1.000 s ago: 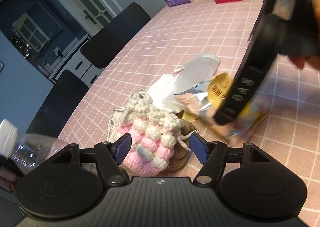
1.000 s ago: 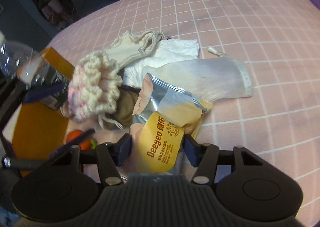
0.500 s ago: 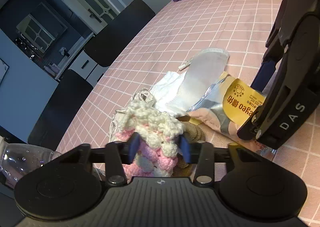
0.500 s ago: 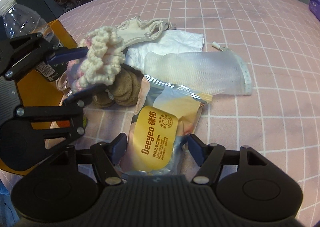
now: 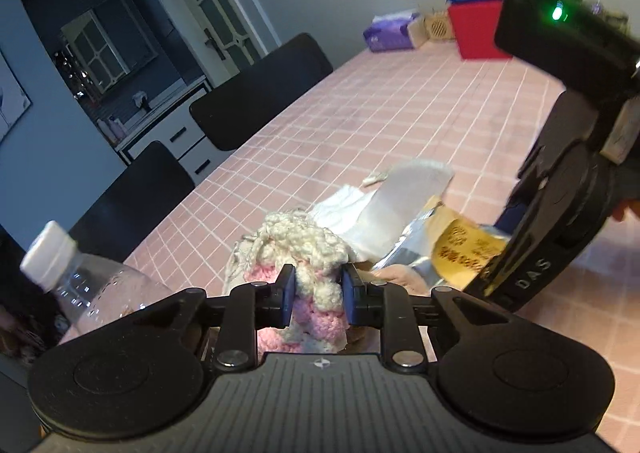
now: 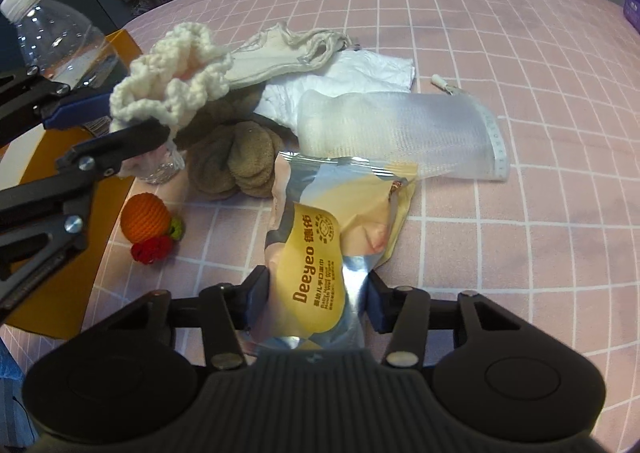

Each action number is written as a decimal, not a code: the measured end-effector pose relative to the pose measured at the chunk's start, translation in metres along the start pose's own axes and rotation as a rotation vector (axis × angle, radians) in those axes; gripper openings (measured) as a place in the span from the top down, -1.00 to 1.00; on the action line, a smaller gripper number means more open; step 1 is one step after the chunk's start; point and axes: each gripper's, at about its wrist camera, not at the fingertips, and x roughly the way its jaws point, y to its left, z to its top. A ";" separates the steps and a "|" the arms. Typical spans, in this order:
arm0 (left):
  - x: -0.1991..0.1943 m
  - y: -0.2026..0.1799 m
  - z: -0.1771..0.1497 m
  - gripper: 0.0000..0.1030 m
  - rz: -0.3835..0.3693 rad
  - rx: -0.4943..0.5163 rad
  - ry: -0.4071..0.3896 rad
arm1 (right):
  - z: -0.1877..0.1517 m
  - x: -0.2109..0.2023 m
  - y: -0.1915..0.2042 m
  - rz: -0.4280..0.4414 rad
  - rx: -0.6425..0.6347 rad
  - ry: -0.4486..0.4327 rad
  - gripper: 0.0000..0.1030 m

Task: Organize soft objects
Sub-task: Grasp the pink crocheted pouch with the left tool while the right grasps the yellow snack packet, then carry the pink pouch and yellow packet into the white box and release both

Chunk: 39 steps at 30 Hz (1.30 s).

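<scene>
The pink-checked counter (image 6: 520,53) is lying wide open beyond the heap; its near corner is crowding the crochet pouch (image 5: 304,253). The left tool (image 5: 318,295), its jaws just closing, is pinching that pouch above the brown cloths (image 6: 236,157). The right tool (image 6: 316,303), narrowing, is squeezing the wipes packet (image 6: 320,237) just beside the pouch.

A pink checked table (image 6: 520,33) bears a mesh bag (image 6: 400,133), white cloths (image 6: 360,73), brown pads (image 6: 236,161) and an orange crochet toy (image 6: 146,217).
</scene>
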 end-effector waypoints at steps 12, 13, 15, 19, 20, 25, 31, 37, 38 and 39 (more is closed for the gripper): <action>-0.072 0.004 -0.008 0.47 -0.096 -0.142 -0.096 | -0.027 -0.061 0.026 0.014 -0.026 -0.123 0.05; -0.078 0.006 -0.011 0.48 -0.100 -0.155 -0.103 | -0.030 -0.065 0.030 0.020 -0.026 -0.130 0.05; -0.091 0.009 -0.015 0.47 -0.106 -0.177 -0.115 | -0.036 -0.071 0.040 0.036 -0.036 -0.139 0.05; -0.117 0.024 -0.024 0.47 -0.093 -0.221 -0.137 | -0.042 -0.084 0.066 0.070 -0.087 -0.165 0.05; -0.123 0.028 -0.027 0.47 -0.084 -0.231 -0.141 | -0.042 -0.088 0.075 0.080 -0.104 -0.173 0.05; -0.146 0.048 -0.044 0.47 -0.018 -0.260 -0.148 | -0.040 -0.101 0.117 0.132 -0.196 -0.215 0.05; -0.151 0.074 -0.062 0.47 0.091 -0.302 -0.118 | -0.028 -0.099 0.170 0.186 -0.300 -0.254 0.05; -0.131 0.100 -0.081 0.47 0.195 -0.345 -0.053 | -0.006 -0.078 0.214 0.206 -0.366 -0.271 0.06; -0.127 0.105 -0.084 0.47 0.204 -0.350 -0.039 | -0.001 -0.072 0.220 0.197 -0.374 -0.271 0.06; -0.123 0.109 -0.087 0.47 0.214 -0.352 -0.027 | 0.004 -0.065 0.226 0.187 -0.385 -0.271 0.06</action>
